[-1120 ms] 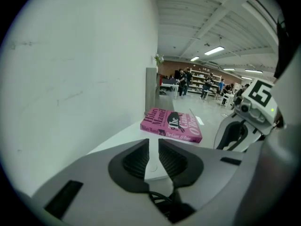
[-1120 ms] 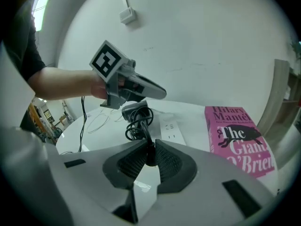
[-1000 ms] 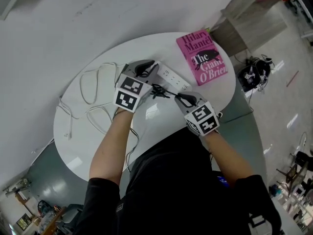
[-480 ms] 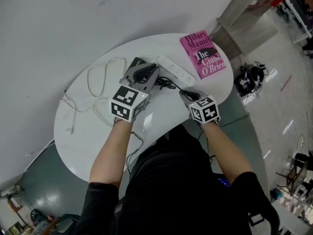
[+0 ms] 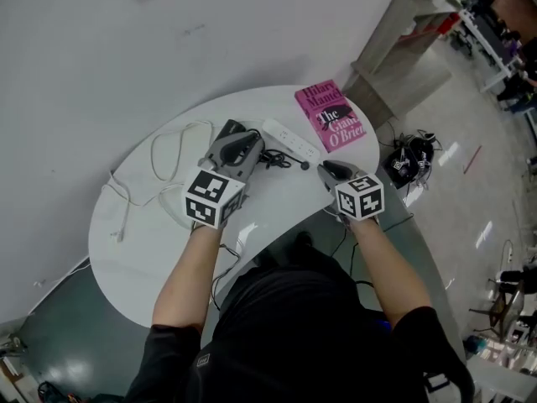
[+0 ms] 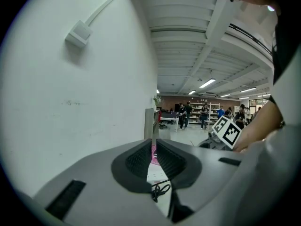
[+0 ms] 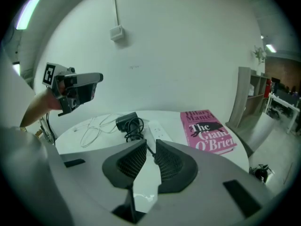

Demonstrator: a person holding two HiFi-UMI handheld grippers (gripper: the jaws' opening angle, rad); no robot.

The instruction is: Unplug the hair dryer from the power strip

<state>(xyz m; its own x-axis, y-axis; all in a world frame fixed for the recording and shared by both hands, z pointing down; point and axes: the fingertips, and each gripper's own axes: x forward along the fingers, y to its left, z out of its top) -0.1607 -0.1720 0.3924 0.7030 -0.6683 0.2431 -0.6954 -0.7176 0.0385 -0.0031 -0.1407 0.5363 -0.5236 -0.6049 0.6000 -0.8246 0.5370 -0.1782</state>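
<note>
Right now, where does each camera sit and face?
Head view: on the head, steeply down at the table; forearms, left gripper, right gripper.
Left gripper view: on that gripper, along the wall toward a hall; own jaws, just been closing on nothing; right gripper.
Right gripper view: on that gripper, toward table and wall; own jaws, left gripper.
Shared by head and right gripper views: pink book, power strip.
</note>
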